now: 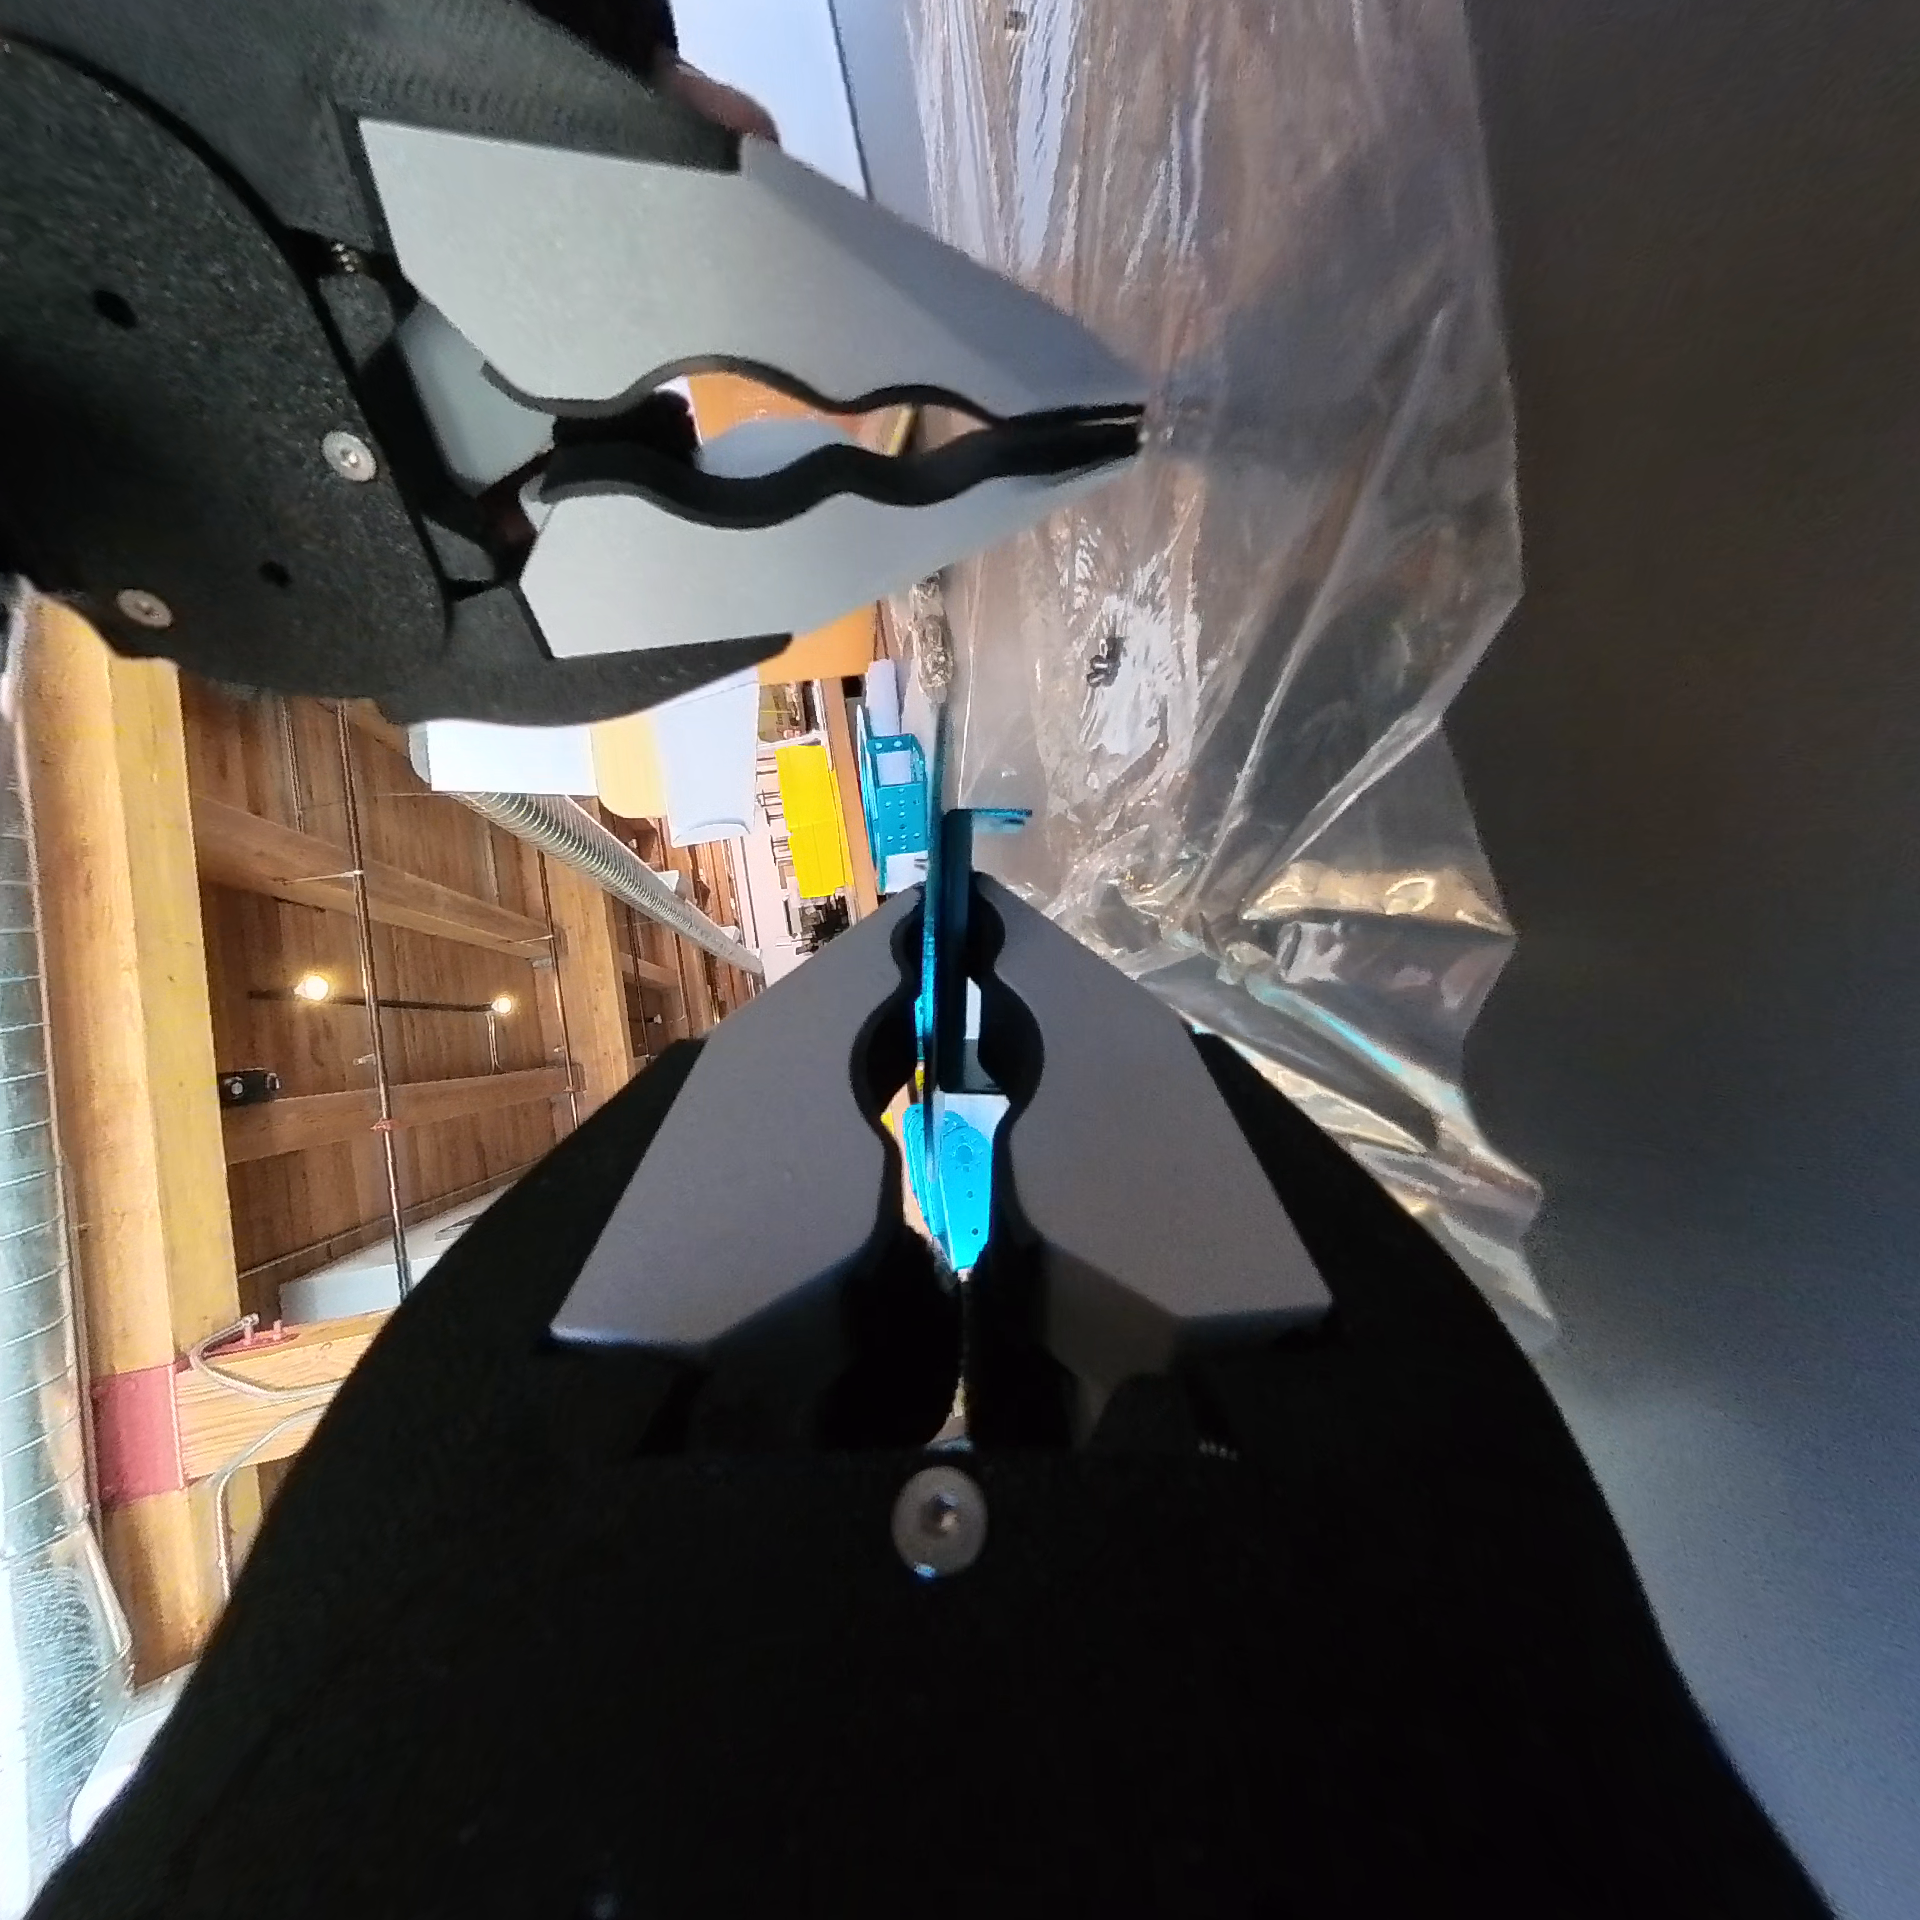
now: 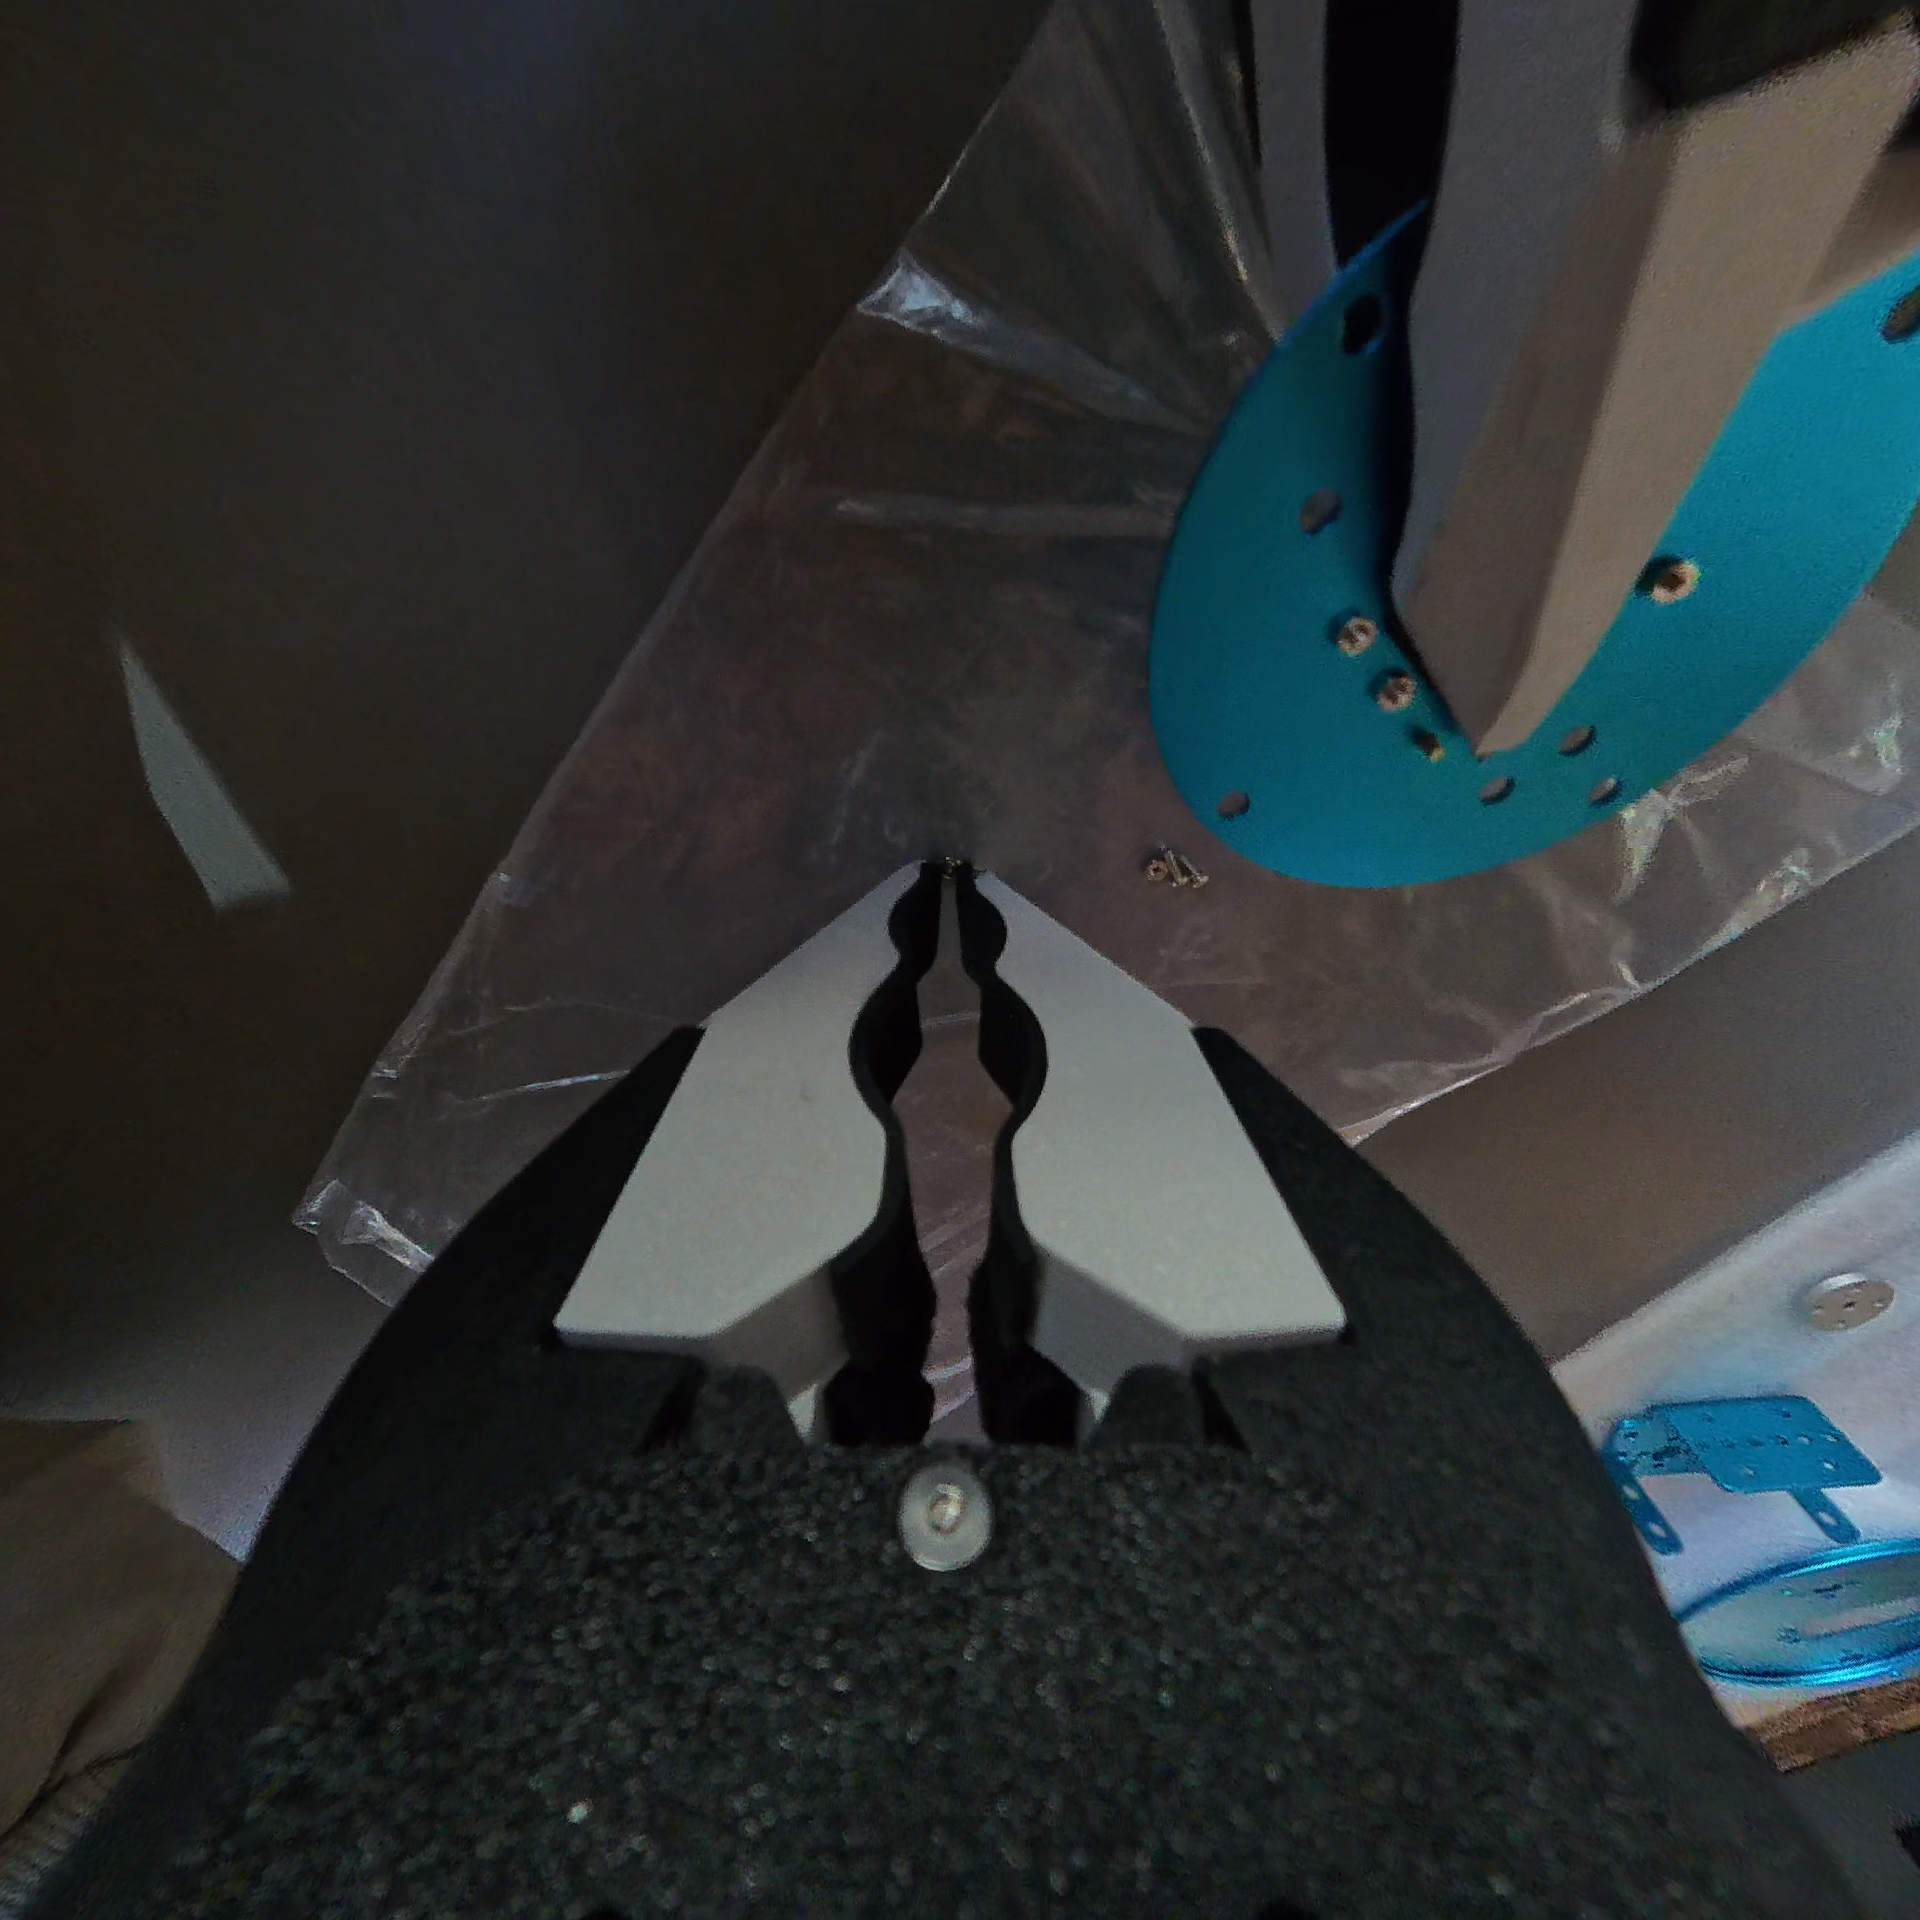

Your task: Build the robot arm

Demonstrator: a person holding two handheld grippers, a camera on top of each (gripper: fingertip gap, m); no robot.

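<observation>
**Left gripper clamps blue plate; right gripper pinches a small screw at the plastic bag**

Left gripper [image 1: 961, 935] fingers closed tight on the edge of a flat blue anodised metal plate with rounded end and drilled holes [image 2: 1278, 644], held edge-on in its own view. Right gripper [image 2: 951, 871] fingers nearly together, tips pinching a tiny dark screw [image 2: 950, 864] (too small to tell its type) right at the surface of the crumpled clear plastic bag [image 2: 790, 665]. Blue plate hangs above the bag's far-right part. Two small loose silver screws [image 2: 1174, 868] lie on the bag, just right of the right gripper's tips. Off the bag, lower right: a perforated blue metal bracket [image 2: 1756, 1470] and a round blue disc [image 2: 1808, 1652] on a white surface [image 2: 1662, 1299].
</observation>
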